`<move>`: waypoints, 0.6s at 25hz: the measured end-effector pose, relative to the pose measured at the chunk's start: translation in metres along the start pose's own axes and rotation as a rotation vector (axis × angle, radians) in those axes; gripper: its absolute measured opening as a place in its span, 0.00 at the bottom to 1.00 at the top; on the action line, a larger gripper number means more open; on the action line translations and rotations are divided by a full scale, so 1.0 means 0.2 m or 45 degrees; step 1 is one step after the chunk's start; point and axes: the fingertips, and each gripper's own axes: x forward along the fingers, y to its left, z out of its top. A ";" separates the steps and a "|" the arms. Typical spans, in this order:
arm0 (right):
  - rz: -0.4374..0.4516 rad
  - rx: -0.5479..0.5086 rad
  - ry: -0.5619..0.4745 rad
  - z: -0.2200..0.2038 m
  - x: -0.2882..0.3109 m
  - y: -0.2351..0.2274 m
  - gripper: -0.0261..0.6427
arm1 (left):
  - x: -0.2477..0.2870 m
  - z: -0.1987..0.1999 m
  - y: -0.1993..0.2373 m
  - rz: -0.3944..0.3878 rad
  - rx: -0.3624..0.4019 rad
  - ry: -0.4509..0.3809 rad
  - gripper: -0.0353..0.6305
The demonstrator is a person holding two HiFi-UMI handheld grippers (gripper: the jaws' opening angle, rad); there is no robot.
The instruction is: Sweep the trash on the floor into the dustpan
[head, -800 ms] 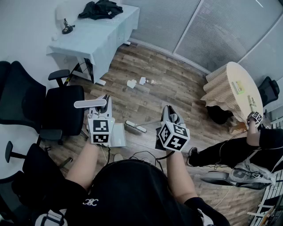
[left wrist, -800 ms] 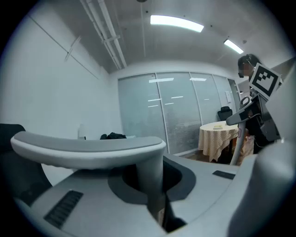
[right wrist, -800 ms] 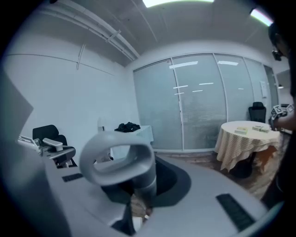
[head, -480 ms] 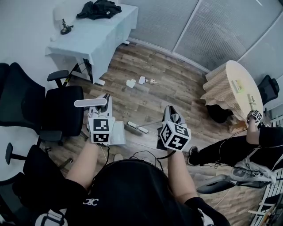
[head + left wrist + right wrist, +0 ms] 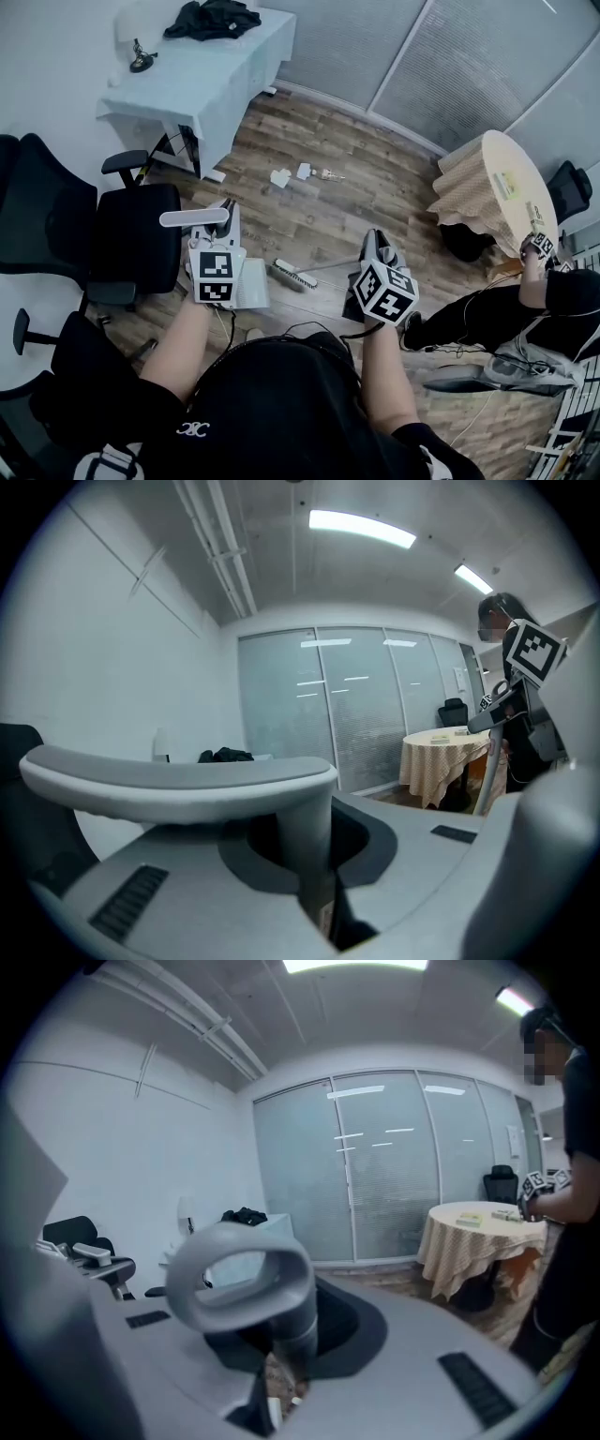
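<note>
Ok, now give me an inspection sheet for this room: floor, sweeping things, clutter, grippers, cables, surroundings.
Surface: wood plank floor.
Job's things: paper scraps lie near the desk, not yet swept; the dustpan and broom are well short of them.
Clutter: black clothing on the desk.
Grippers: left gripper shut on the dustpan's handle; right gripper shut on the broom's handle.
Cables: a loose cable by the person's feet.
Surroundings: black office chairs, a round table with a cloth, a second person at the right.
</note>
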 end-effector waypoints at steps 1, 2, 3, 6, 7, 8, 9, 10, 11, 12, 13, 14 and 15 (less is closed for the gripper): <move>-0.011 0.005 -0.002 0.00 0.00 0.00 0.11 | 0.00 -0.01 0.02 -0.002 -0.005 0.002 0.09; -0.021 0.012 -0.004 0.01 0.01 0.00 0.11 | 0.01 -0.02 0.04 -0.001 -0.010 0.005 0.09; -0.029 0.021 -0.005 0.02 0.02 0.00 0.11 | 0.01 -0.03 0.07 0.003 -0.012 0.009 0.09; -0.047 0.048 0.003 0.03 0.05 -0.02 0.11 | 0.03 -0.04 0.11 0.024 -0.008 0.021 0.09; -0.049 0.051 0.007 0.03 0.07 -0.03 0.11 | 0.04 -0.05 0.12 0.033 -0.006 0.026 0.09; -0.048 0.051 0.007 0.04 0.09 -0.04 0.11 | 0.06 -0.06 0.13 0.044 -0.004 0.032 0.09; -0.046 0.049 0.006 0.05 0.12 -0.04 0.11 | 0.08 -0.07 0.15 0.056 -0.001 0.036 0.09; -0.042 0.044 0.005 0.06 0.16 -0.04 0.11 | 0.10 -0.07 0.18 0.068 0.002 0.040 0.09; -0.036 0.038 0.006 0.07 0.20 -0.04 0.11 | 0.13 -0.07 0.19 0.080 0.005 0.045 0.09; -0.028 0.032 0.009 0.07 0.24 -0.04 0.11 | 0.16 -0.07 0.21 0.092 0.007 0.051 0.09; -0.020 0.028 0.013 0.07 0.29 -0.05 0.11 | 0.20 -0.08 0.22 0.101 0.007 0.056 0.09; -0.011 0.027 0.018 0.08 0.33 -0.06 0.11 | 0.24 -0.08 0.22 0.108 0.010 0.061 0.09; 0.000 0.027 0.024 0.08 0.39 -0.07 0.11 | 0.29 -0.07 0.22 0.116 0.015 0.065 0.09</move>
